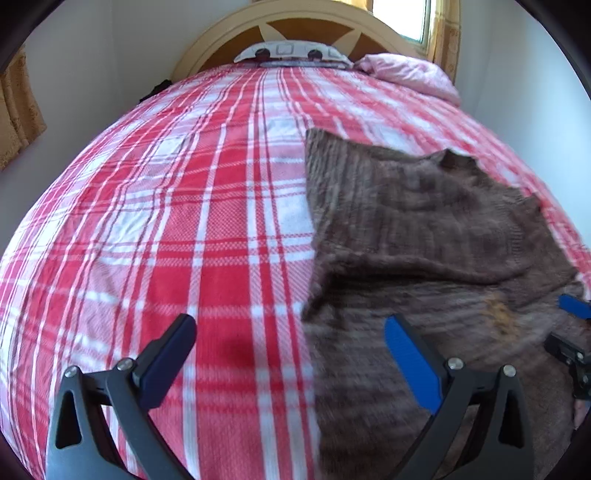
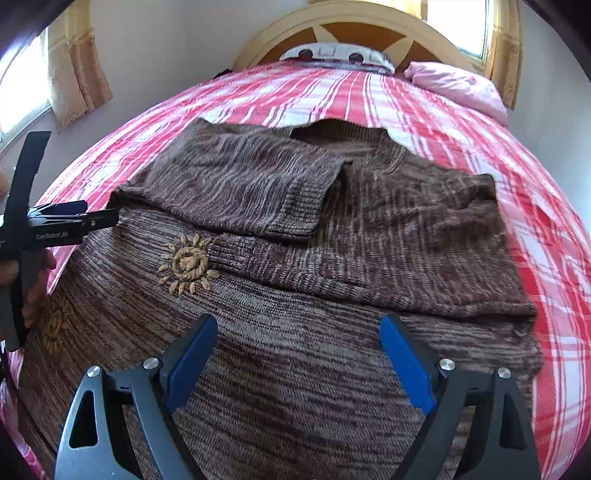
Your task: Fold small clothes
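Note:
A brown knitted sweater [image 2: 295, 266] with embroidered sun motifs [image 2: 188, 264] lies on the red and white plaid bed cover [image 1: 166, 221]. Both sleeves are folded in across its upper part. My left gripper [image 1: 291, 332] is open and empty, hovering over the sweater's left edge [image 1: 314, 295]. It also shows from the side in the right wrist view [image 2: 92, 218]. My right gripper [image 2: 299, 339] is open and empty above the sweater's lower body. Part of it shows at the right edge of the left wrist view [image 1: 574, 306].
A wooden headboard [image 2: 354, 26] stands at the far end with a patterned pillow [image 2: 332, 53] and a pink pillow [image 2: 458, 86]. Curtained windows [image 2: 74, 62] flank the bed. Walls run close along both sides.

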